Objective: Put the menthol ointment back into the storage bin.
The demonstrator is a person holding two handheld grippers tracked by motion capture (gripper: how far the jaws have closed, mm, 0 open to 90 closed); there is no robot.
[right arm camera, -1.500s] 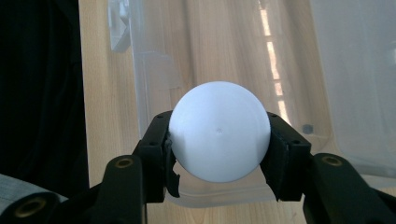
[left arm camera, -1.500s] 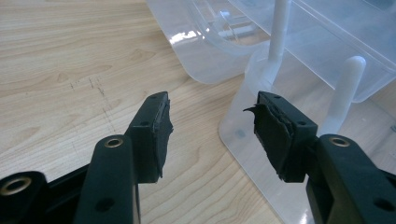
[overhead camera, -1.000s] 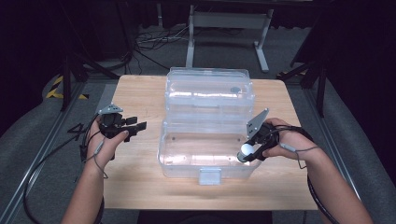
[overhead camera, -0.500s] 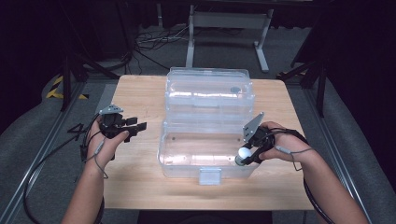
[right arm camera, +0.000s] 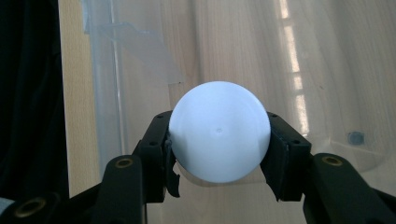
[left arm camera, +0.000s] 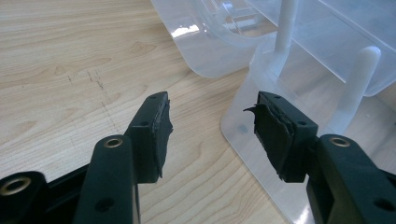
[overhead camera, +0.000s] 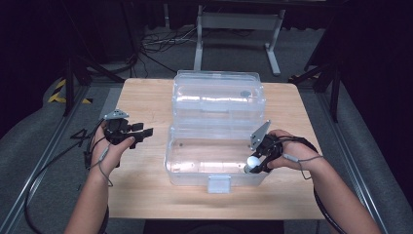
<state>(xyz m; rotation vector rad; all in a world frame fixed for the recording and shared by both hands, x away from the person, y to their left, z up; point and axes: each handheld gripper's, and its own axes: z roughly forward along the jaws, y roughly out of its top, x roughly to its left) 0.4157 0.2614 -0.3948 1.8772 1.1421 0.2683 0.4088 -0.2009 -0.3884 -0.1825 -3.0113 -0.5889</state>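
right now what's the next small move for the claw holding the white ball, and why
Probably lower the right claw a little and open it. Its jaws clamp the smooth white ball over the near compartment of the clear plastic box, so letting go should leave it inside.

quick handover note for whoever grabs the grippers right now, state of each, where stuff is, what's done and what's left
Right gripper: shut on the white ball, held over the front right corner of the clear plastic box.
Left gripper: open, holding nothing, at the box's left side over the wooden table.
Box lid: open, swung back.
Done: ball picked up.
Left: probably set the ball in the box, release, then close the lid.
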